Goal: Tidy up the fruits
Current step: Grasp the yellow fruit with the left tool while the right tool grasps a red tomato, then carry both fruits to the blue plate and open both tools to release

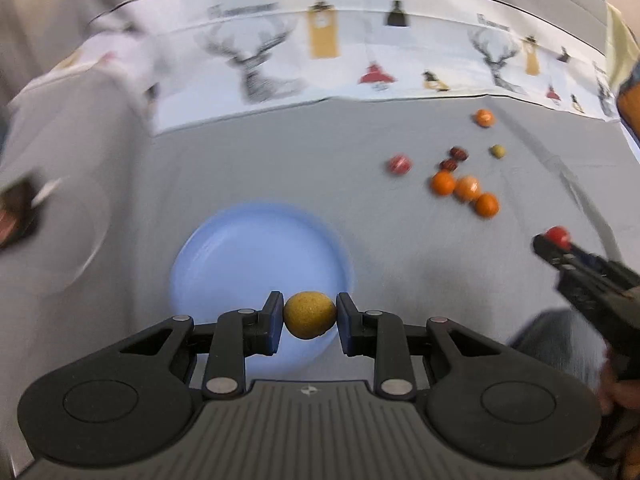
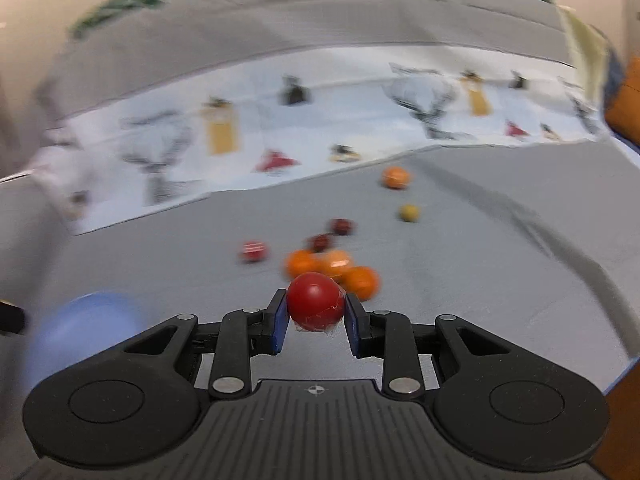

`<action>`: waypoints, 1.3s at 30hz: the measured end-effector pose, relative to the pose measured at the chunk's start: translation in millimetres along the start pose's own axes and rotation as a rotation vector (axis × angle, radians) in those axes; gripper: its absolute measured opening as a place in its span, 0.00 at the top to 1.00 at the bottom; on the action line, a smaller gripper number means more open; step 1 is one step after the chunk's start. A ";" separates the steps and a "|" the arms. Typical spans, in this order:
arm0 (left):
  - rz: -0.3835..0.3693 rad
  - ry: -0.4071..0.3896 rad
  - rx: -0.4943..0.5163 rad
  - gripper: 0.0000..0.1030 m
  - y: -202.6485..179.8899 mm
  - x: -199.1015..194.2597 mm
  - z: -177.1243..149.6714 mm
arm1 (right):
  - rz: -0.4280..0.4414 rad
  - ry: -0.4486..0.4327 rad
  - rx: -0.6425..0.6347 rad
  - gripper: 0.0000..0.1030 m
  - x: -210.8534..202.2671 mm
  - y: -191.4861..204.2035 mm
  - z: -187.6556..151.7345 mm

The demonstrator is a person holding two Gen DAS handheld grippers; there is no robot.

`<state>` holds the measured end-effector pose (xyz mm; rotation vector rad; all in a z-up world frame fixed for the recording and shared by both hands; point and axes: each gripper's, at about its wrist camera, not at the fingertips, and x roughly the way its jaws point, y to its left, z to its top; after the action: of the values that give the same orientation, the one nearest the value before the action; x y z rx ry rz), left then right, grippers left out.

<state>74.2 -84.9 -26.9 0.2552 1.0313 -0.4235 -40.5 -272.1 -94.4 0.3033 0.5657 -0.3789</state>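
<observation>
Grey cloth (image 1: 280, 152) covers the table where we are sorting fruit, and both our grippers are loaded. Our left gripper (image 1: 309, 315) pinches a small yellow fruit (image 1: 309, 314) between its blue pads (image 1: 276, 322), and it hangs over the near rim of the pale blue plate (image 1: 240, 256). Our right gripper (image 2: 316, 309) is clamped on a red fruit (image 2: 316, 306), held above the cloth just in front of the loose pile; in the left wrist view that same gripper shows at the right edge. The rest of the fruit lies well apart from the plate: three oranges (image 1: 464, 190) touching one another, two dark red ones (image 1: 454, 159) just behind them, a striped red one (image 1: 400, 164), a small olive-yellow one (image 1: 497, 151) and a lone orange one (image 1: 484, 118) near the printed runner (image 1: 320, 52). We judge the main risk to be the grip itself: each round fruit is caught only at its sides, so a sudden swing could squeeze it out and send it rolling across the cloth. A release right at the rim could also let the yellow fruit bounce off onto the table. Both views are blurred, so we cannot tell how deep the plate is.
</observation>
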 end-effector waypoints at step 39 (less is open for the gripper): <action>-0.005 -0.097 -0.187 0.70 69.4 -81.3 -91.3 | 0.276 0.187 -0.199 0.70 -102.6 128.6 0.6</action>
<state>-0.8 31.2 -0.8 0.0640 0.9693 -0.3383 -65.3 -131.3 -13.2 0.2225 0.7287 -0.0261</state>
